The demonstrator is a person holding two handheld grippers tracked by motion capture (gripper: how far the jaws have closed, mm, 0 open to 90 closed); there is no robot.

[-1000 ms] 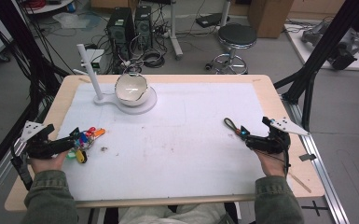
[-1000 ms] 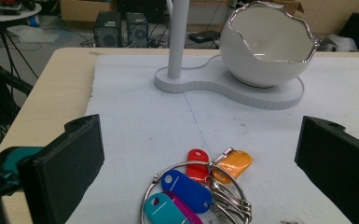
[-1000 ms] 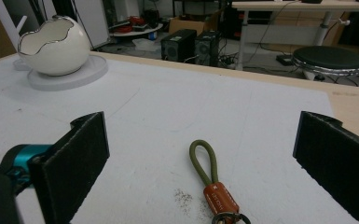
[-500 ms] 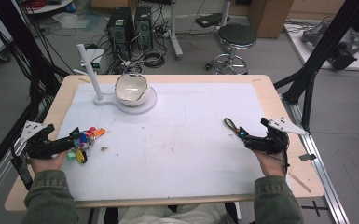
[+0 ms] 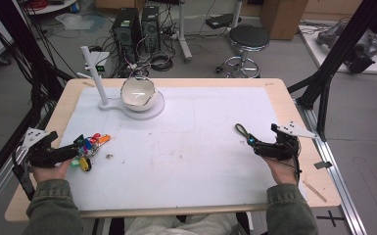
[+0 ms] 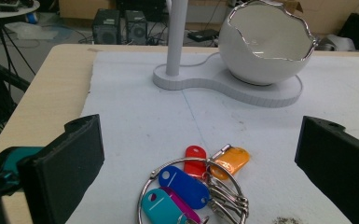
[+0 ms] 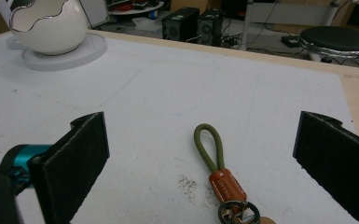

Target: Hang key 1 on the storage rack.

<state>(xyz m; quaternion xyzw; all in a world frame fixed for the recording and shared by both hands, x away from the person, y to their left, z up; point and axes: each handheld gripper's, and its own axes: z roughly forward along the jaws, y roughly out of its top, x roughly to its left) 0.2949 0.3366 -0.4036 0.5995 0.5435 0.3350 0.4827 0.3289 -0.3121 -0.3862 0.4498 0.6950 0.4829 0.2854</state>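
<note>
Left tongs [image 6: 196, 154] spread wide, jaws either side of the key ring with coloured tags [image 6: 193, 189], not touching it. Right tongs [image 7: 200, 154] likewise spread, the olive cord keychain [image 7: 217, 170] lying on the bench [image 5: 186, 147] between their jaws, untouched.

Overhead plus two low views, bowl [image 5: 137, 92] shared

Mat [image 5: 200, 147] lies open between the tongs; only the far-left egg-shaped bowl [image 5: 137, 93] and post [image 5: 93, 73] obstruct.

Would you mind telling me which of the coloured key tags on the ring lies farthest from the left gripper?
The orange tag: it lies at the ring's far side toward the egg-shaped bowl, beyond the red, blue and teal tags.
</note>
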